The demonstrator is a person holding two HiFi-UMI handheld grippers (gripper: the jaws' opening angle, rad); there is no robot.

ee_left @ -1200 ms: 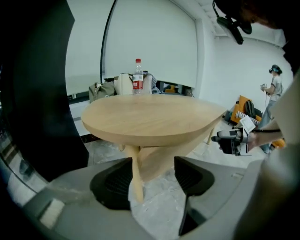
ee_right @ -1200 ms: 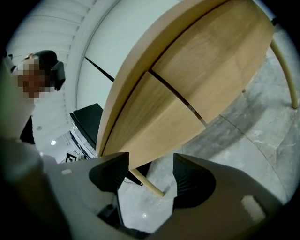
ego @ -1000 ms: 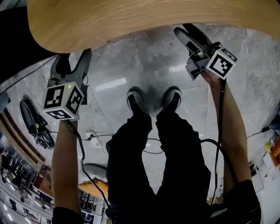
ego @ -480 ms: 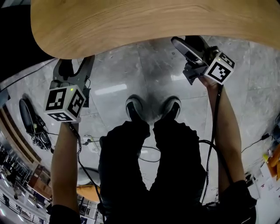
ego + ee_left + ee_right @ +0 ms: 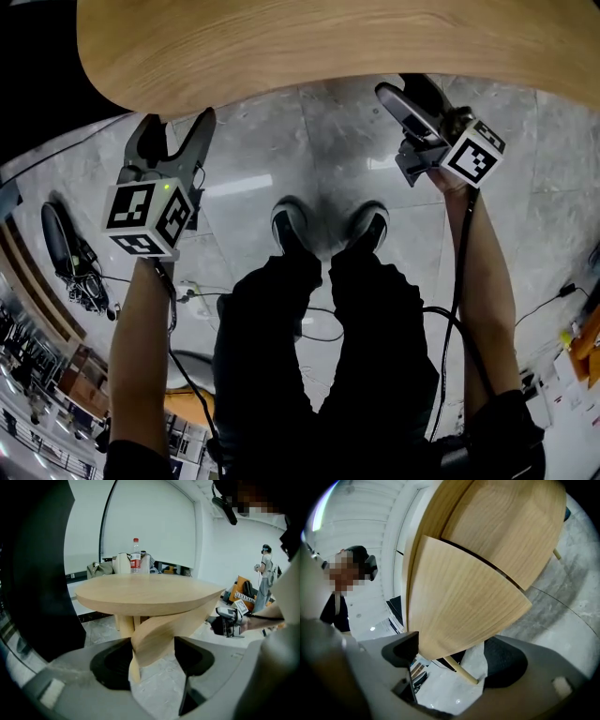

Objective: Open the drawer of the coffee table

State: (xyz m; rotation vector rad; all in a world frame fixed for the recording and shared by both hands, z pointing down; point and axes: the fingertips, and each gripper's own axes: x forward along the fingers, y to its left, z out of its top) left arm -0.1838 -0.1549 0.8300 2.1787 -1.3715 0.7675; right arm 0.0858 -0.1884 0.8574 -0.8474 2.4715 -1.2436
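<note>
- My right gripper [image 5: 401, 92]: jaws opening, with the swung-out drawer [image 5: 464, 606] edge between them, under the coffee table [image 5: 309, 47] top.
- My left gripper [image 5: 173, 131]: jaws apart, nothing gripped, just beside the table's near edge.

We record the coffee table [image 5: 309, 47] top as pale wood, smooth and matt, with the grain plainly visible; its drawer [image 5: 459, 611] matches. Beneath the table, the floor [image 5: 281, 131] is grey stone-look tile, glossy. The left gripper [image 5: 176, 124] has a matt plastic body and matt black pads [image 5: 110, 663].
</note>
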